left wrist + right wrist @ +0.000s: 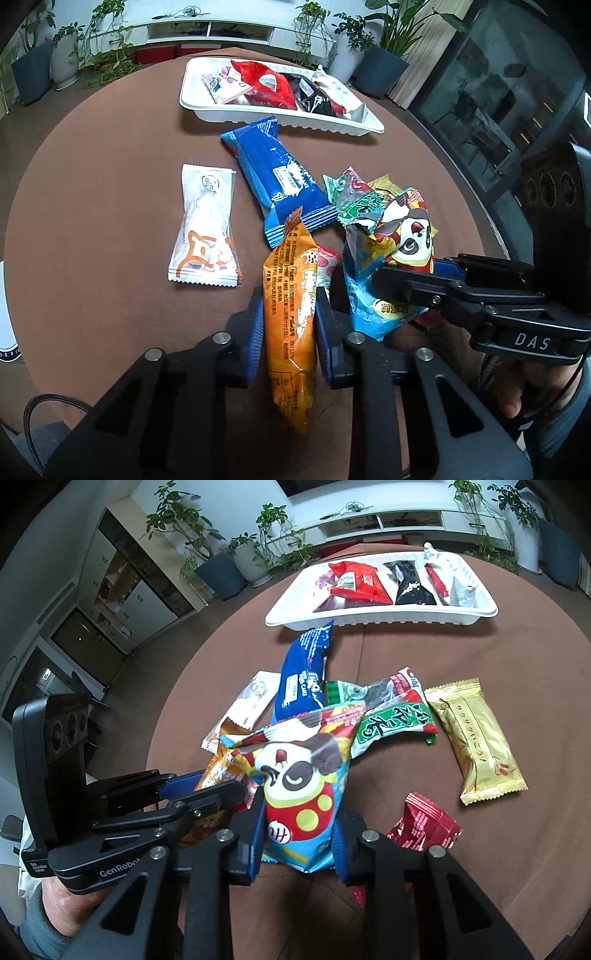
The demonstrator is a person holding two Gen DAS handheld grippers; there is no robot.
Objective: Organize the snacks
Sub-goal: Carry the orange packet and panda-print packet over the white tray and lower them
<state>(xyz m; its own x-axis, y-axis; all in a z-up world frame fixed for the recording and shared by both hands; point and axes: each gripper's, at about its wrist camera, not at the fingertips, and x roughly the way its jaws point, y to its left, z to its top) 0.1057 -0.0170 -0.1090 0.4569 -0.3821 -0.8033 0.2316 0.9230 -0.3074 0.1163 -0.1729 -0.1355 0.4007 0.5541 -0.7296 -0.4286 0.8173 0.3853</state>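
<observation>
An orange snack packet (pixel 290 317) stands lengthwise between the blue pads of my left gripper (pixel 288 312), which is shut on it. My right gripper (pixel 299 821) is shut on a crinkled blue bag with a panda print (pixel 303 775); from the left wrist view this bag (pixel 373 258) sits pinched in the right gripper (pixel 400 280) just right of the orange packet. From the right wrist view, the left gripper (pixel 212 790) reaches in from the left. A white tray (pixel 280 123) (pixel 369 620) at the far side of the round brown table holds several packets.
Loose on the table lie a blue packet (pixel 280 177) (pixel 303 679), a white packet (pixel 205 229), a green packet (pixel 391 720), a gold packet (pixel 476 738) and a small red packet (pixel 424 823). Potted plants and a white shelf stand beyond the table.
</observation>
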